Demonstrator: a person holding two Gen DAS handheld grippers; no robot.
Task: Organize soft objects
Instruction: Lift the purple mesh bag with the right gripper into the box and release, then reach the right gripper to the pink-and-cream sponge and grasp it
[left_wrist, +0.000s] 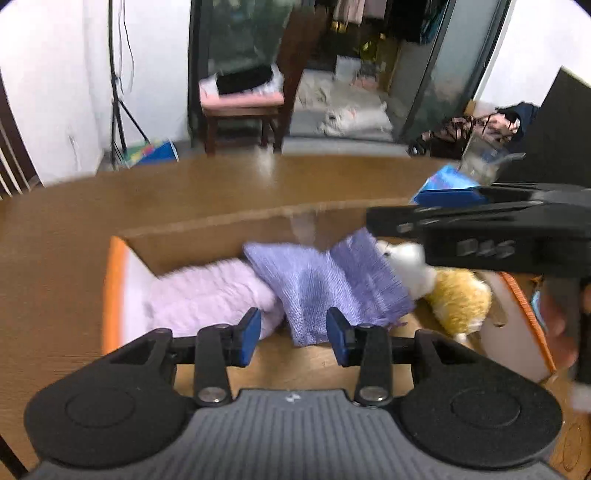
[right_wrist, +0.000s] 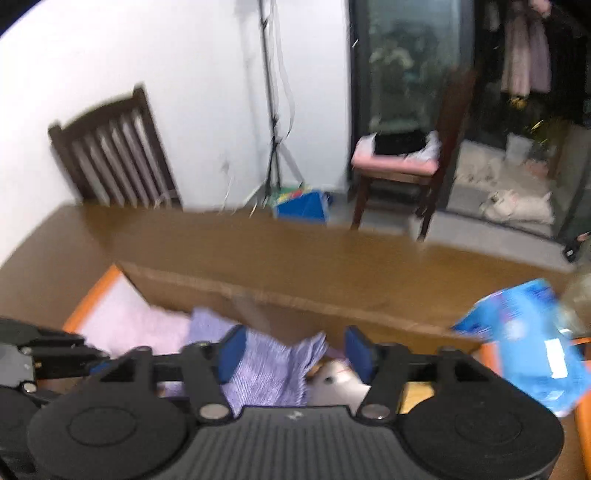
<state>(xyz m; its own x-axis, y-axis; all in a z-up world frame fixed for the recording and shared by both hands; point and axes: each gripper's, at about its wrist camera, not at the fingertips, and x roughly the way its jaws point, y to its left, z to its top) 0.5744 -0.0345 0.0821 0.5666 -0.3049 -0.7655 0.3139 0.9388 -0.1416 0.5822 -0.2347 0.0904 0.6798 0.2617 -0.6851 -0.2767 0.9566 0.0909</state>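
Observation:
An open cardboard box (left_wrist: 114, 288) with orange edges sits on the brown wooden table (left_wrist: 221, 184). Inside lie a pale pink fluffy cloth (left_wrist: 210, 295), a lavender knitted cloth (left_wrist: 317, 284) and a white and yellow plush toy (left_wrist: 454, 299). My left gripper (left_wrist: 293, 332) hovers over the box's near side, open, its blue pads apart with the lavender cloth lying below them. My right gripper (right_wrist: 295, 350) is open too, above the lavender cloth (right_wrist: 266, 365) and the toy's white part (right_wrist: 336, 384). In the left wrist view it reaches in from the right (left_wrist: 417, 212).
A blue plastic package (right_wrist: 528, 339) lies on the table right of the box. A dark slatted chair (right_wrist: 110, 162) stands at the table's far left. Beyond the table are a pink-cushioned stool (right_wrist: 397, 162) and a tripod stand (right_wrist: 273, 147). A hand (left_wrist: 557, 325) holds the right gripper.

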